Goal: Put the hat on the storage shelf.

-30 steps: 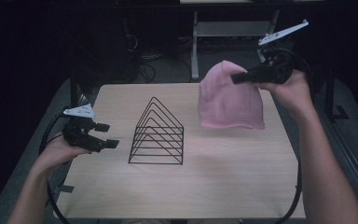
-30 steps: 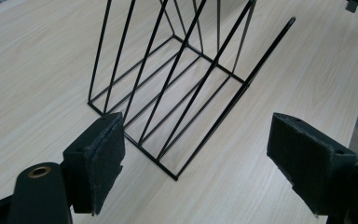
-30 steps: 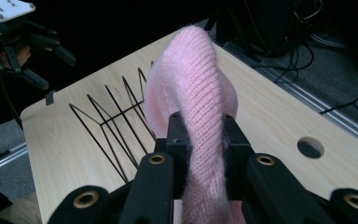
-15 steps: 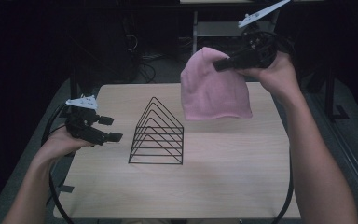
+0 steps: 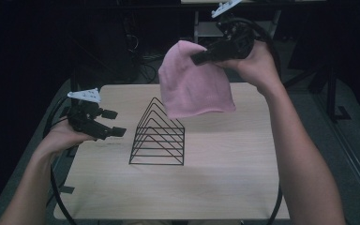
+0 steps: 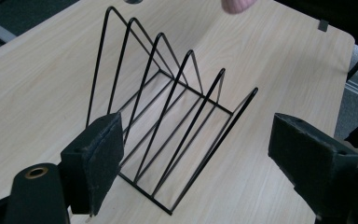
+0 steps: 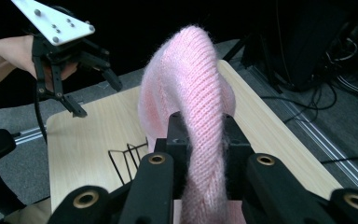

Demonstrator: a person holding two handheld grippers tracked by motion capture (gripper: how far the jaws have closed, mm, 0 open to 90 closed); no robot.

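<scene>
The right claw (image 5: 201, 58) pinches a pink hat (image 5: 193, 84) by its crown at upper centre, so the hat hangs clear of the counter (image 5: 234, 178), above and just behind the wire rack (image 5: 158, 138), probably to drape over it. At left, the left claw (image 5: 115, 123) gapes empty beside the rack, seemingly ready to steady it.

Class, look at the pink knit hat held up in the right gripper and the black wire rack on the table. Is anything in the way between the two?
Nothing visible. The pink hat, clamped in the right gripper, hangs in open air above the wire rack. The left gripper waits open beside the rack, off that path.
</scene>
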